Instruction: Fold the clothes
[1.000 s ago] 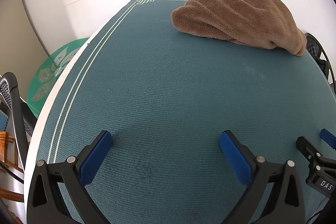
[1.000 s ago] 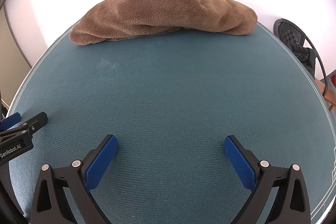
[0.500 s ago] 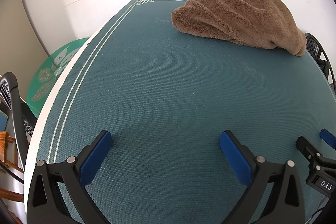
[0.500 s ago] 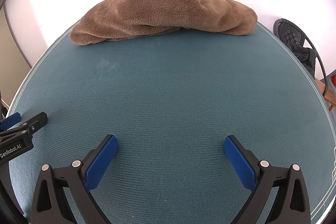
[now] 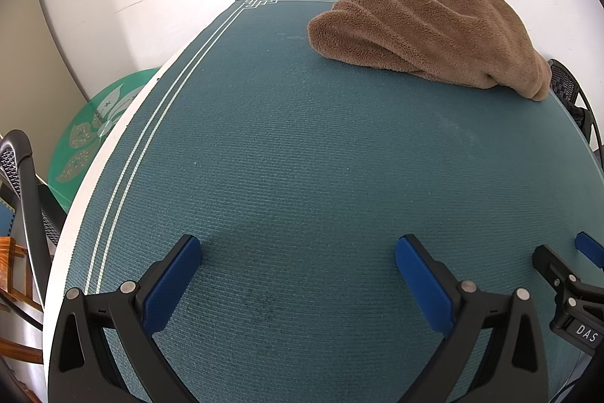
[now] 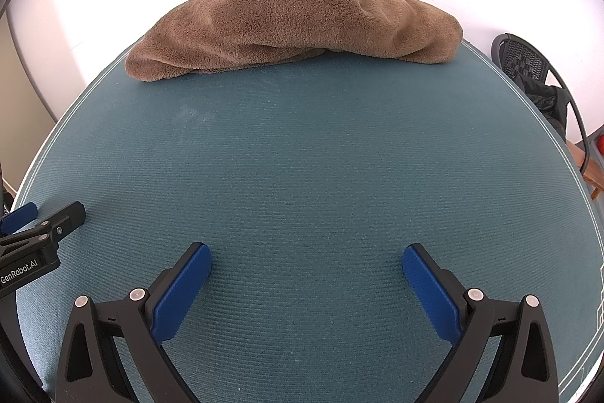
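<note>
Grabbing the brown fleece garment (image 6: 294,21) by its thick bunched top is risking a multi-layer pinch that blocks unfolding. You are holding the left gripper (image 5: 298,253) and right gripper (image 6: 305,261) with fingers spread, empty, near you; the garment is lying far across the teal mat (image 6: 302,157).

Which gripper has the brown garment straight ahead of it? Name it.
The right gripper: the brown garment sits centred beyond its open jaws; from the left gripper it lies off to the right.

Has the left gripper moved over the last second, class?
No. The left gripper sits at the same spot against the mat's white border lines.
</note>
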A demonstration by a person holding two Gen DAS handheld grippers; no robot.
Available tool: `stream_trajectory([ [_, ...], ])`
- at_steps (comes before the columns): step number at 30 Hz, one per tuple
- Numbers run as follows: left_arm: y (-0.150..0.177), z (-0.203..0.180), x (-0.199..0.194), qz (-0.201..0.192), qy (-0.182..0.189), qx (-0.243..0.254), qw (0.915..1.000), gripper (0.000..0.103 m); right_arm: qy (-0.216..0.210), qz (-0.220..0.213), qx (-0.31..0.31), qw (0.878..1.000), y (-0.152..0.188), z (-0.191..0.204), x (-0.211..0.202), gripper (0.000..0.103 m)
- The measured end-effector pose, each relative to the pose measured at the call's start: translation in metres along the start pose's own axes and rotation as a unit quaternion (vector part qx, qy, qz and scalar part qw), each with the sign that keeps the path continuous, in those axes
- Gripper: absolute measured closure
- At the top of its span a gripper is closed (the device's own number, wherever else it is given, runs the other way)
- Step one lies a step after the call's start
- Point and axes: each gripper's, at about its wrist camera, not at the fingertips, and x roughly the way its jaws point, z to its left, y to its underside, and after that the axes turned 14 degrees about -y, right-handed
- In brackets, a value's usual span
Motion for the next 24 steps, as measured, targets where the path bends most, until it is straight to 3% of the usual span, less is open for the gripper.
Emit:
stream_trajectory([
  [24,-0.0013,-0.0002,0.0018,0.001,0.003,0.0,1.0,0.0,0.0,0.0,0.0,1.0,-0.0003,0.0002,-0.0001,0.0],
])
